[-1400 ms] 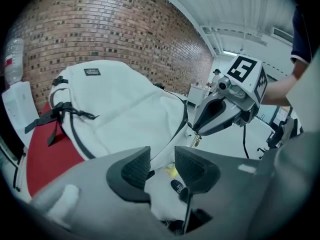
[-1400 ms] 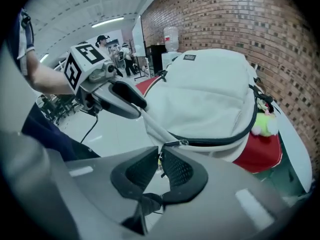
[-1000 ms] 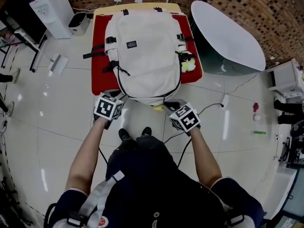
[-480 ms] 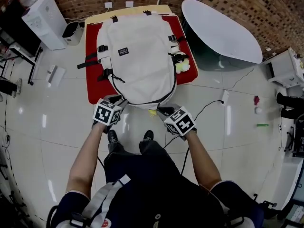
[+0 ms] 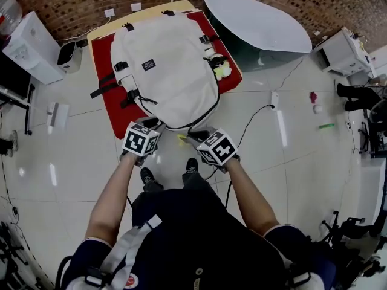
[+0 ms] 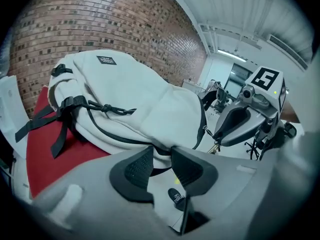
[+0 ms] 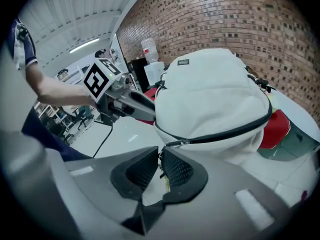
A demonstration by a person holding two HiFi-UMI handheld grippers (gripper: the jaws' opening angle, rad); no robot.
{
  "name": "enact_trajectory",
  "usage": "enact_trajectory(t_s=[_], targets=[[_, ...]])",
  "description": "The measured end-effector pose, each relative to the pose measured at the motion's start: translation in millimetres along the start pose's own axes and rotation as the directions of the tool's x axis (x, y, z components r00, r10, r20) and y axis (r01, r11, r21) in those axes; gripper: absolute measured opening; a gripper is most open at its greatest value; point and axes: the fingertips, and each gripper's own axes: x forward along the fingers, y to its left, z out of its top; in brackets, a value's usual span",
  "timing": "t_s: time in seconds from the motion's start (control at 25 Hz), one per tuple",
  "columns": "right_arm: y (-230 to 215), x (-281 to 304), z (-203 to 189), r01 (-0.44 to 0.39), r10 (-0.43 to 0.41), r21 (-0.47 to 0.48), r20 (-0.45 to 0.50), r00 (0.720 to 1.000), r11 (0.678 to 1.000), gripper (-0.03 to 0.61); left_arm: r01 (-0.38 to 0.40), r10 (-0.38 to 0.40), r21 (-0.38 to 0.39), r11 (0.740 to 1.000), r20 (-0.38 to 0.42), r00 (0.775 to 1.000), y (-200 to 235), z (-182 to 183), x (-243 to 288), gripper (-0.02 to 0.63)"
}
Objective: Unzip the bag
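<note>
While the right gripper [image 7: 159,156] pinches the zipper pull [image 7: 172,143] between nearly closed ribbed pads, the left gripper [image 6: 162,156], jaws part-spread and just now closing, brackets the near lower edge of the bag [image 6: 150,104]; its pads are not clearly pressing cloth yet.

Step, as judged: start of the unzip, pull near the track [image 7: 226,134] end.

Next: left anchors the fabric, right draws along the curve.

Bag: off-white woven cloth, soft, domed, with black zipper and straps, lying on a red mat [image 5: 103,59].
</note>
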Motion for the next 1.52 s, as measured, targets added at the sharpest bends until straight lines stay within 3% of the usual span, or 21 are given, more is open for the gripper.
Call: enact_trajectory(t_s=[0.28, 0.64, 0.76, 0.88, 1.0, 1.12, 1.2, 1.36, 1.44, 1.52], targets=[[43.5, 29.0, 17.8, -0.039, 0.037, 0.034, 0.036, 0.999, 0.999, 0.040, 0.077, -0.077, 0.022, 0.997, 0.000, 0.997, -4.1, 2.7, 0.6, 0.114], [52.8, 44.2, 31.3, -0.073, 0.074, -0.019, 0.026, 0.997, 0.997, 0.041, 0.163, -0.163, -0.032, 0.986, 0.005, 0.987, -5.2, -7.0, -18.0, 0.120], [46.3, 37.4, 30.6, -0.110, 0.110, 0.010, 0.034, 0.993, 0.994, 0.041, 0.231, -0.228, 0.042, 0.972, -0.051, 0.972, -20.9, -24.4, -30.9, 0.121], [41.8, 31.9, 34.3, -0.148, 0.147, 0.020, 0.033, 0.989, 0.989, 0.041, 0.262, -0.245, 0.145, 0.954, -0.122, 0.962, -44.7, -39.3, -27.5, 0.142], [40.5, 26.7, 38.8, -0.168, 0.168, 0.007, 0.024, 0.986, 0.986, 0.041, 0.283, -0.261, 0.187, 0.941, -0.130, 0.956, -68.1, -41.0, -14.9, 0.152], [41.8, 24.4, 39.3, -0.194, 0.194, 0.000, 0.002, 0.981, 0.981, 0.041, 0.277, -0.261, 0.207, 0.938, -0.103, 0.960, -79.0, -36.7, -0.8, 0.154], [43.4, 25.0, 38.3, -0.230, 0.230, 0.046, -0.003, 0.973, 0.972, 0.044, 0.276, -0.265, 0.212, 0.938, -0.078, 0.961, -84.3, -32.7, 8.4, 0.155], [50.2, 18.1, 48.7, -0.367, 0.355, 0.211, 0.096, 0.930, 0.906, 0.063, 0.249, -0.247, 0.197, 0.948, -0.039, 0.968, -88.3, -26.6, 26.4, 0.153], [48.7, 11.0, 52.8, -0.387, 0.368, 0.213, 0.123, 0.922, 0.897, 0.063, 0.186, -0.186, 0.186, 0.965, -0.020, 0.982, -78.6, -27.5, 33.4, 0.059], [39.3, 3.7, 51.2, -0.357, 0.341, 0.173, 0.116, 0.933, 0.918, 0.063, 0.149, -0.150, 0.156, 0.976, -0.006, 0.989, -72.0, -28.0, 35.9, 0.038]])
